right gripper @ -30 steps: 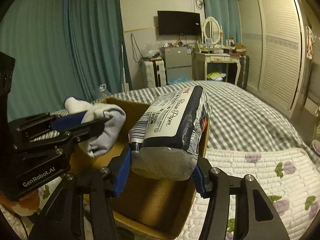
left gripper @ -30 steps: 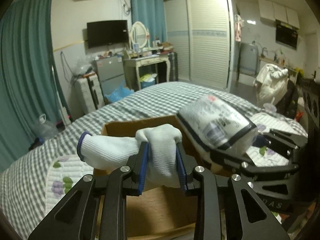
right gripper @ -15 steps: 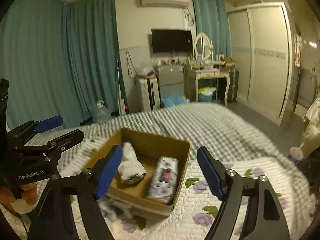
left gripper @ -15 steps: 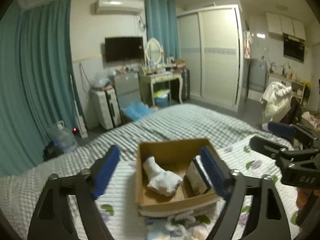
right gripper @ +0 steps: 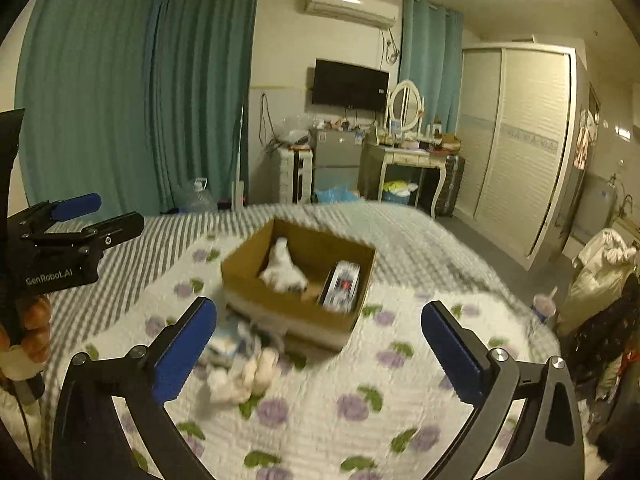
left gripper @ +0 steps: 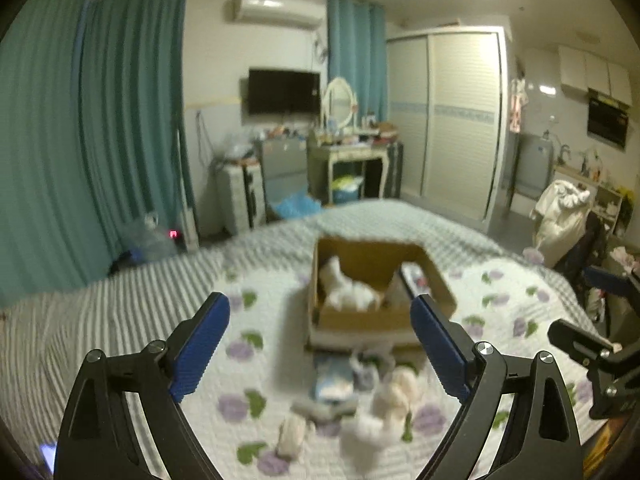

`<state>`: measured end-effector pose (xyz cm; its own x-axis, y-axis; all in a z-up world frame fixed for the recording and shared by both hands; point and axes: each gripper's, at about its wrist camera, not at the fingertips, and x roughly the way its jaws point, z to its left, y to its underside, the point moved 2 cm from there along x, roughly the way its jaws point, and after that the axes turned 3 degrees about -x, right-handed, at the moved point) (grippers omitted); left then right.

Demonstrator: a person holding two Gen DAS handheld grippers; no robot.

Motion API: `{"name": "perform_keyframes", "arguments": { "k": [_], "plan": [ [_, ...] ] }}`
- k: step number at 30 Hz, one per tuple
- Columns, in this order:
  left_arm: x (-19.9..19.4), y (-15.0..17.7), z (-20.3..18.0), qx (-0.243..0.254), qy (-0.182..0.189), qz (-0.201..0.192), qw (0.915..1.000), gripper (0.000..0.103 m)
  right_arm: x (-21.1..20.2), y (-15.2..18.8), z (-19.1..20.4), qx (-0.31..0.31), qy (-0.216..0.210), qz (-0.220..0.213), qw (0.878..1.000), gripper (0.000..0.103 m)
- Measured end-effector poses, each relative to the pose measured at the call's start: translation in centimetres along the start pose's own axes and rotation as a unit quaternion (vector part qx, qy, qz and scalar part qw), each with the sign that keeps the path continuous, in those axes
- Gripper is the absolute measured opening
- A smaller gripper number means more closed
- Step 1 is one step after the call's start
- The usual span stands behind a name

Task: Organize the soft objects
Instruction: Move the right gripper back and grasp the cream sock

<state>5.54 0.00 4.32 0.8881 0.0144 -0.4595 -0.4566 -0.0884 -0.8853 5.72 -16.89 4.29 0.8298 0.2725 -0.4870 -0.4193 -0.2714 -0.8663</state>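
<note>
Sock (left gripper: 348,292) in box (left gripper: 360,320), beyond jaws

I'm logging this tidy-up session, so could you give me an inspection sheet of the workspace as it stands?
Surface: bed with a flowered quilt over a striped cover.
Job's things: cardboard box on the quilt, holding a white sock and a tissue pack side by side.
Clutter: blurred heap of soft items on the quilt in front of the box.
Grippers: left gripper open, nothing between the jaws; right gripper opening, nothing between them.
Cables: wires hang on the wall beside the television.
Surroundings: teal curtains, dressing table, wardrobe, air conditioner.
</note>
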Motion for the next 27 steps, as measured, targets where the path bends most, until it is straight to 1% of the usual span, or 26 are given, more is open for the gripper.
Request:
{"name": "perform_keyframes", "arguments": {
  "k": [2, 4, 7, 10, 12, 14, 16, 18, 19, 21, 22, 23, 25, 27],
  "plan": [
    [1.3, 2.6, 0.3, -0.007, -0.006, 0.016, 0.9998, 0.093, 1.2, 2.2, 0.7, 0.006, -0.009, 0.011, 1.000, 0.103],
    [2.9, 5.3, 0.6, -0.009, -0.012, 0.032, 0.9994, 0.093, 3.3, 4.3, 1.3, 0.014, -0.020, 0.025, 0.999, 0.103],
    [5.4, 8.5, 0.7, -0.004, -0.027, 0.054, 0.9982, 0.092, 6.7, 6.8, 2.3, 0.012, -0.022, 0.051, 0.998, 0.103],
    [7.3, 10.9, 1.5, -0.006, -0.041, 0.071, 0.9966, 0.092, 9.9, 8.7, 3.2, 0.007, -0.021, 0.075, 0.997, 0.103],
    [8.7, 12.2, 1.9, -0.008, -0.048, 0.083, 0.9954, 0.092, 12.1, 9.6, 3.6, 0.006, -0.018, 0.089, 0.996, 0.103],
    [9.6, 12.7, 2.5, -0.010, -0.052, 0.094, 0.9942, 0.092, 13.7, 10.3, 4.1, 0.009, -0.023, 0.097, 0.995, 0.103],
    [10.5, 12.8, 3.1, -0.015, -0.059, 0.099, 0.9932, 0.092, 15.4, 10.8, 4.7, 0.016, -0.034, 0.106, 0.994, 0.103],
    [10.8, 12.8, 3.6, -0.020, -0.062, 0.097, 0.9931, 0.092, 17.2, 11.5, 5.3, 0.019, -0.048, 0.119, 0.992, 0.101],
    [10.9, 12.8, 3.8, -0.025, -0.062, 0.096, 0.9932, 0.092, 17.8, 11.7, 5.6, 0.019, -0.053, 0.124, 0.991, 0.098],
    [11.0, 12.8, 4.0, -0.030, -0.059, 0.096, 0.9932, 0.091, 18.7, 12.3, 6.1, 0.019, -0.066, 0.134, 0.989, 0.084],
    [11.0, 13.0, 4.0, -0.030, -0.058, 0.096, 0.9932, 0.091, 19.0, 12.4, 6.2, 0.022, -0.072, 0.138, 0.988, 0.068],
    [10.9, 13.0, 3.8, -0.027, -0.057, 0.096, 0.9933, 0.091, 19.2, 12.6, 6.2, 0.026, -0.078, 0.142, 0.987, 0.049],
    [10.7, 13.1, 3.4, -0.020, -0.054, 0.097, 0.9936, 0.091, 18.9, 12.8, 5.9, 0.036, -0.087, 0.144, 0.985, 0.032],
    [10.4, 13.2, 2.7, -0.016, -0.046, 0.097, 0.9941, 0.091, 17.6, 12.8, 5.0, 0.051, -0.090, 0.130, 0.986, 0.029]
  ]
}}
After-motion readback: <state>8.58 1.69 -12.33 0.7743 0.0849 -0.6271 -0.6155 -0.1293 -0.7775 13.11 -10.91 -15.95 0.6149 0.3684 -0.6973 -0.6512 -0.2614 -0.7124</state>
